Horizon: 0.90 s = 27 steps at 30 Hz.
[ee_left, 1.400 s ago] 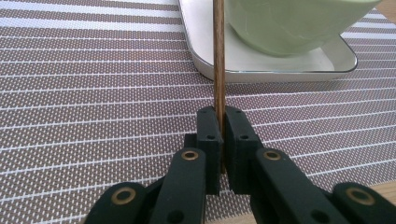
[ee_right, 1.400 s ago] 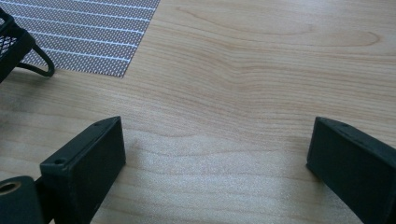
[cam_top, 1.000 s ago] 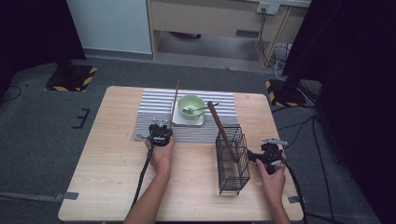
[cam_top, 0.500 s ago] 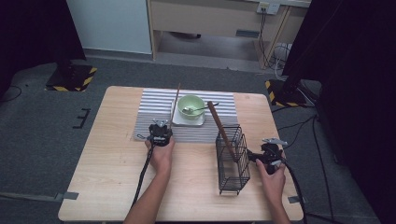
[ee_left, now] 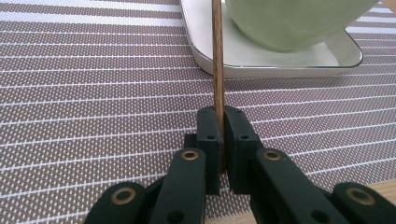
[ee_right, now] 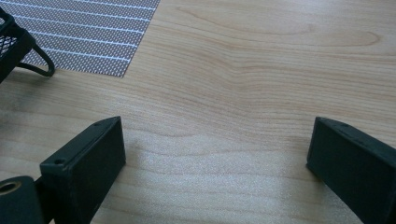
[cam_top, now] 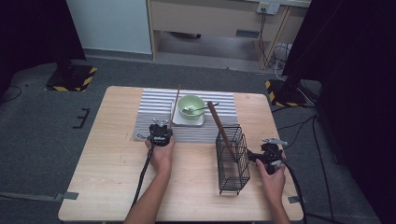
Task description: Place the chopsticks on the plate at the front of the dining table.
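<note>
My left gripper (cam_top: 160,127) (ee_left: 222,116) rests low on the striped placemat (cam_top: 154,112) (ee_left: 93,93), shut on the near end of a thin brown chopstick (cam_top: 176,105) (ee_left: 217,56). The chopstick runs away from me along the left edge of a white square plate (cam_top: 198,122) (ee_left: 280,65). That plate carries a pale green bowl (cam_top: 191,105) (ee_left: 289,23) with a spoon (cam_top: 198,109) in it. My right gripper (cam_top: 262,155) (ee_right: 217,140) stands open over bare wood, just right of a black wire basket (cam_top: 232,161) (ee_right: 14,42). A brown stick (cam_top: 220,128) leans in the basket.
The wooden table (cam_top: 112,163) (ee_right: 261,70) has bare room at its left and front. The placemat's corner (ee_right: 93,32) lies ahead and left of my right gripper. Cables trail from both grippers toward the table's near edge.
</note>
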Each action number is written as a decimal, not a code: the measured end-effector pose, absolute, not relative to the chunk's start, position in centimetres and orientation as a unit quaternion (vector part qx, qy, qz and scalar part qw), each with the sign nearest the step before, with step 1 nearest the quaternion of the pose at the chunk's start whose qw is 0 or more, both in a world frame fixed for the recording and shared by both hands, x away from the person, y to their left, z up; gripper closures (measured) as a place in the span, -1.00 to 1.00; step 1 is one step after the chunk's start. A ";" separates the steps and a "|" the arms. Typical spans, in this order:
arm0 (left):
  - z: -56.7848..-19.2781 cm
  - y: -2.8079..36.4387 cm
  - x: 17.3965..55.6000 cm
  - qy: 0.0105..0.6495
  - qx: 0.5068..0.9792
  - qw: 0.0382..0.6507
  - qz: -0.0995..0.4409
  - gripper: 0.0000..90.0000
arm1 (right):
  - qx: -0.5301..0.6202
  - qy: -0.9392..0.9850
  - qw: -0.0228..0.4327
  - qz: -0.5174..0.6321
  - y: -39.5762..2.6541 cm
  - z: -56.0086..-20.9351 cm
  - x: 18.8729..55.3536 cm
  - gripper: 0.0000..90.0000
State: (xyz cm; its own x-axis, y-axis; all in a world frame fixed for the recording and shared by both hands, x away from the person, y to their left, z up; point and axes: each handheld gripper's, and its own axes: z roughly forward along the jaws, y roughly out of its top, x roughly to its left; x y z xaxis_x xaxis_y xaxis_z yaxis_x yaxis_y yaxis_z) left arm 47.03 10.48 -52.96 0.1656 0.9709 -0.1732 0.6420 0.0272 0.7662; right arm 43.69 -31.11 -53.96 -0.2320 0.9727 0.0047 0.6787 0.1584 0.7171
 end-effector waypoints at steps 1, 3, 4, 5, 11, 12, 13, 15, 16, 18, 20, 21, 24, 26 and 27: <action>-53.0 10.5 47.0 0.608 0.663 0.379 0.217 0.89 | 0.572 0.722 0.239 0.307 -31.1 -54.0 43.7 -0.90; -53.0 10.5 47.0 0.609 0.663 0.379 0.217 0.89 | 0.571 0.722 0.240 0.307 -31.1 -54.0 43.7 -0.90; -53.0 10.5 47.0 0.609 0.662 0.379 0.217 0.89 | 0.572 0.722 0.239 0.307 -31.1 -54.0 43.7 -0.90; -53.0 10.5 47.0 0.609 0.662 0.379 0.217 0.89 | 0.572 0.722 0.239 0.307 -31.1 -54.0 43.7 -0.90; -53.0 10.5 47.0 0.609 0.664 0.375 0.218 0.89 | 0.572 0.722 0.240 0.307 -31.1 -54.0 43.7 -0.90; -53.0 10.5 47.1 0.611 0.664 0.373 0.217 0.89 | 0.572 0.722 0.240 0.307 -31.1 -54.0 43.7 -0.90; -53.0 10.5 47.1 0.611 0.664 0.373 0.217 0.89 | 0.572 0.722 0.240 0.307 -31.1 -54.0 43.7 -0.90; -53.1 10.5 47.1 0.612 0.662 0.374 0.217 0.89 | 0.572 0.722 0.240 0.307 -31.1 -54.0 43.7 -0.90; -53.0 10.5 47.0 0.611 0.663 0.373 0.218 0.89 | 0.572 0.722 0.240 0.307 -31.1 -54.0 43.7 -0.90; -53.0 10.5 47.0 0.611 0.663 0.374 0.218 0.89 | 0.572 0.722 0.240 0.307 -31.1 -54.0 43.7 -0.90; -53.0 10.5 47.0 0.610 0.663 0.375 0.219 0.89 | 0.572 0.722 0.240 0.307 -31.1 -54.0 43.7 -0.90; -53.0 10.5 47.0 0.610 0.663 0.375 0.219 0.89 | 0.572 0.722 0.240 0.307 -31.1 -54.0 43.7 -0.90; -53.0 10.5 47.0 0.609 0.663 0.375 0.219 0.89 | 0.572 0.722 0.239 0.307 -31.1 -54.0 43.7 -0.90; -53.0 10.5 47.0 0.610 0.663 0.375 0.219 0.89 | 0.571 0.722 0.239 0.307 -31.1 -54.0 43.7 -0.90; -53.0 10.5 47.0 0.610 0.663 0.375 0.219 0.89 | 0.571 0.722 0.239 0.307 -31.1 -54.0 43.7 -0.90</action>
